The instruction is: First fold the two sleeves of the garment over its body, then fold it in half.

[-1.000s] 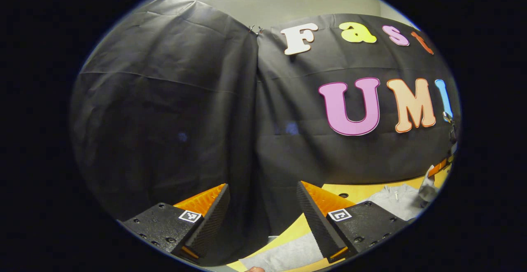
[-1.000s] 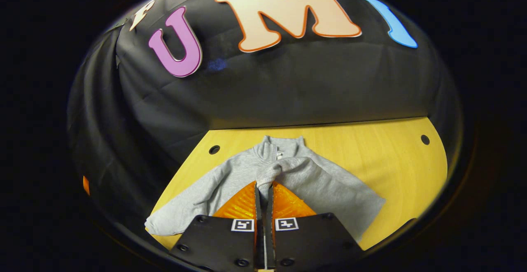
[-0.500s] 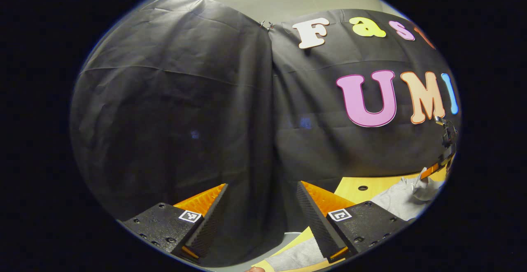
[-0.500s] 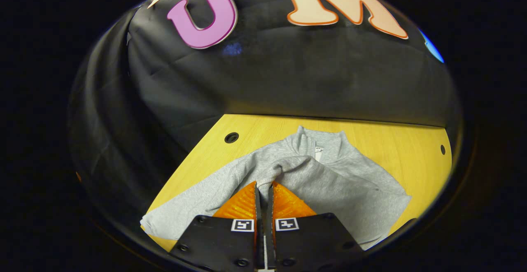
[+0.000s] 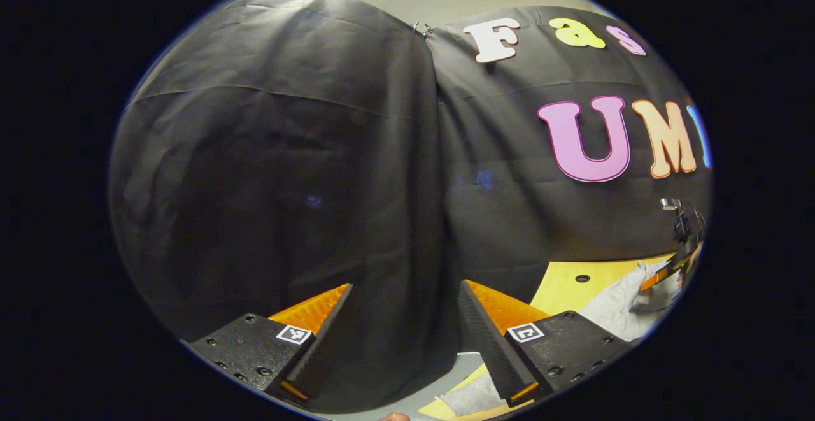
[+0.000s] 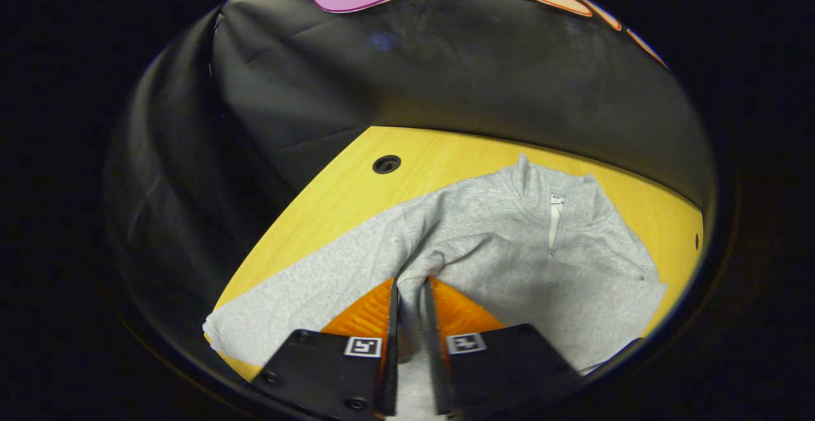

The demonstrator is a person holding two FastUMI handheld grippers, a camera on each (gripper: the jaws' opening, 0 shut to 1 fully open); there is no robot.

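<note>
Grey fleece, soft and limp: the garment (image 6: 509, 262) lies flat on the yellow wooden table (image 6: 344, 198), collar and short zip toward the black cloth wall (image 6: 446, 71). It looks light and will drape and sag from any pinch, so a hold near a cuff or hem corner should carry best; mid-panel grabs would likely bunch it.

At the bottom of the right gripper view, the right gripper (image 6: 411, 287) has its fingers close together with the cuff of one sleeve (image 6: 423, 265) between them, that sleeve drawn across the chest. A thin gap shows on either side of the cloth, so I can't tell whether both pads truly press on it. The other sleeve (image 6: 286, 306) stretches out toward the table's near corner, its end close to the edge.

In the left gripper view, the left gripper (image 5: 404, 297) is spread wide and holds nothing, aimed mostly at the wall, off the table's side.

Bare wood lies beyond the collar and beside the outstretched sleeve, giving room to work. A round hole (image 6: 386, 164) sits in the table near the wall.
</note>
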